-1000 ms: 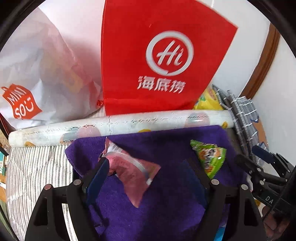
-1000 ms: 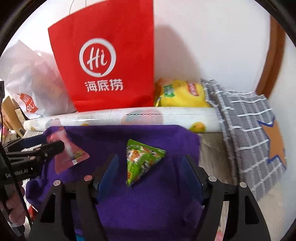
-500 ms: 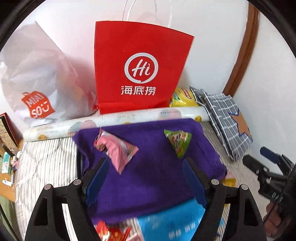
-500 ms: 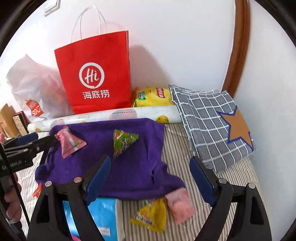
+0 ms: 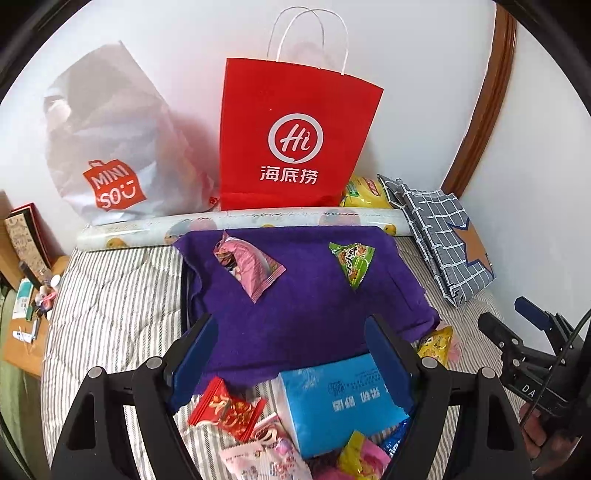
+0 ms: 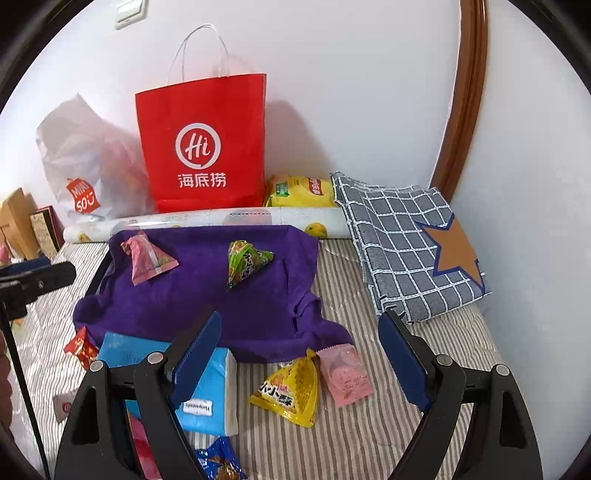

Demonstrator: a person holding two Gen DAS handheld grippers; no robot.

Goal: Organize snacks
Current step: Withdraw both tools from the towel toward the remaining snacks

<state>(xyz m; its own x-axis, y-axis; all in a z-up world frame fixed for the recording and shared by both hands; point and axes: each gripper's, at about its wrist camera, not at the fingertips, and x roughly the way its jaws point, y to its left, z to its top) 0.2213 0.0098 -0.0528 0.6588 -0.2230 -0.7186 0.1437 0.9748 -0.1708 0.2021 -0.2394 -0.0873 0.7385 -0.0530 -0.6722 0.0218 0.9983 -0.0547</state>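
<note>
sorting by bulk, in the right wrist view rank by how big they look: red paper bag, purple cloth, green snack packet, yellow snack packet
1. purple cloth and red paper bag: alike, and the bag stands farther back, so unranked.
2. yellow snack packet, though nearer the camera.
3. green snack packet.

Wall (image 6: 369, 92): plain white, evenly lit.
Trim (image 6: 461, 110): curved brown wood, right of the wall.
Switch (image 6: 127, 11): pale plate, top left.
Bed (image 6: 406, 424): grey-and-white striped cover.
Desk (image 5: 22, 347): wooden, left of the bed, cluttered.
</note>
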